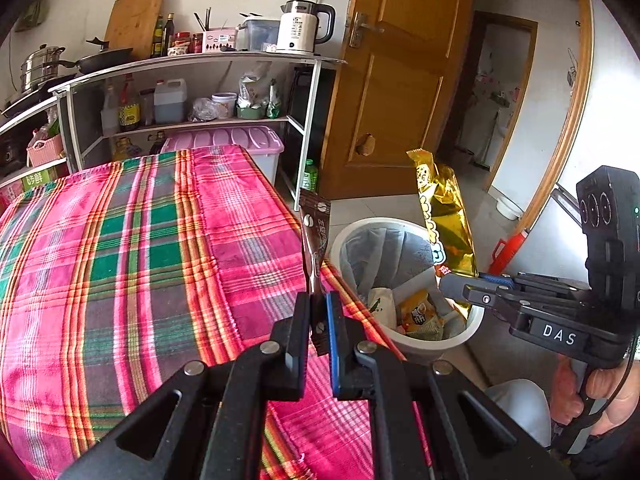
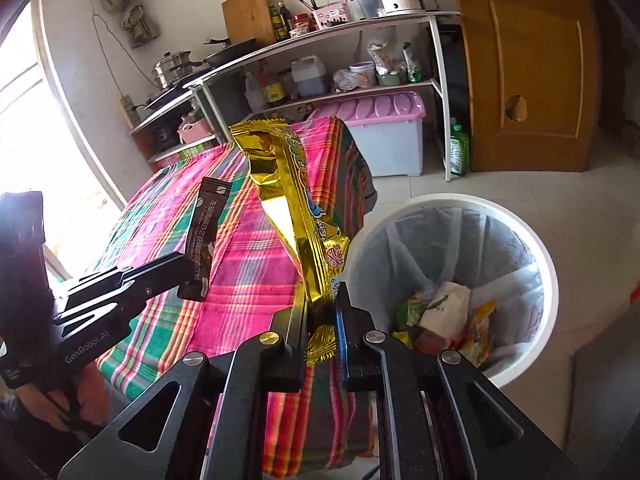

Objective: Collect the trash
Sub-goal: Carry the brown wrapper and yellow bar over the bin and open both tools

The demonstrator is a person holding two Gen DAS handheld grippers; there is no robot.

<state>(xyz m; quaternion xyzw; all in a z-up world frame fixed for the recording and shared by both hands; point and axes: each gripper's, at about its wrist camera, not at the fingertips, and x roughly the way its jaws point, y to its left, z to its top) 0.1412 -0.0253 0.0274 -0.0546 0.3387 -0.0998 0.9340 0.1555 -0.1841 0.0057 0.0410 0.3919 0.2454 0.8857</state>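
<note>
Trash: two empty wrappers, one in each claw, both lifted clear of the desk and near the bin.
Window: bright glare at the far left of the right wrist view.
Desk point(image 1: 140, 240): covered by a pink, green and orange plaid cloth; its near corner sits just beside the bin.
Shelf unit point(image 1: 192, 64): stands behind the desk against the wall, carrying pots, a pan, bottles, a cutting board and a white kettle point(image 1: 300, 26).
Pink-lidded box point(image 1: 240, 144): on the floor under the shelf, behind the desk's far edge.
Left claw point(image 1: 318, 320): clenched on the lower end of the brown sachet, pads pressed flat on it.
Brown sachet point(image 1: 316, 224): a narrow dark strip with white print, standing nearly upright out of the left claw, above the desk's corner.
Bin point(image 1: 432, 346): white, round, lined with a pale bag, on the tiled floor right of the desk; several crumpled wrappers lie at its bottom.
Gold wrapper point(image 1: 444, 216): long, shiny, creased, standing up and leaning slightly, above the bin's rim.
Right claw point(image 2: 320, 320): clamped on the gold wrapper's lower end, a short tail poking out below the pads.
Hand point(image 1: 600, 396): wrapped around the right claw's handle at the lower right.
Door point(image 1: 400, 80): brown wood, behind the bin, standing open.
</note>
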